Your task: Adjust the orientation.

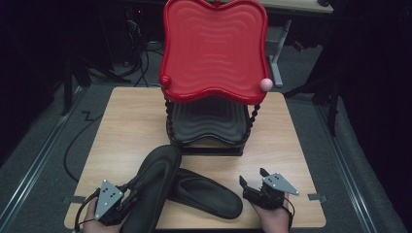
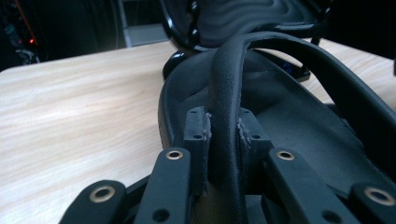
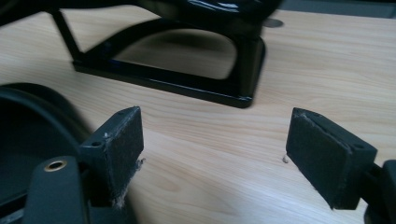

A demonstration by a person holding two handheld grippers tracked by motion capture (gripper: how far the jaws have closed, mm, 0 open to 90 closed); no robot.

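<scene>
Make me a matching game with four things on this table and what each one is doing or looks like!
Things:
1. left gripper
2. right gripper
3. top tray
4. second sandal

States:
A. red
B. lying flat on the table
C. open, holding nothing
D. shut on a sandal strap

Pairs: 1-D, 2-C, 3-A, 4-B
</scene>
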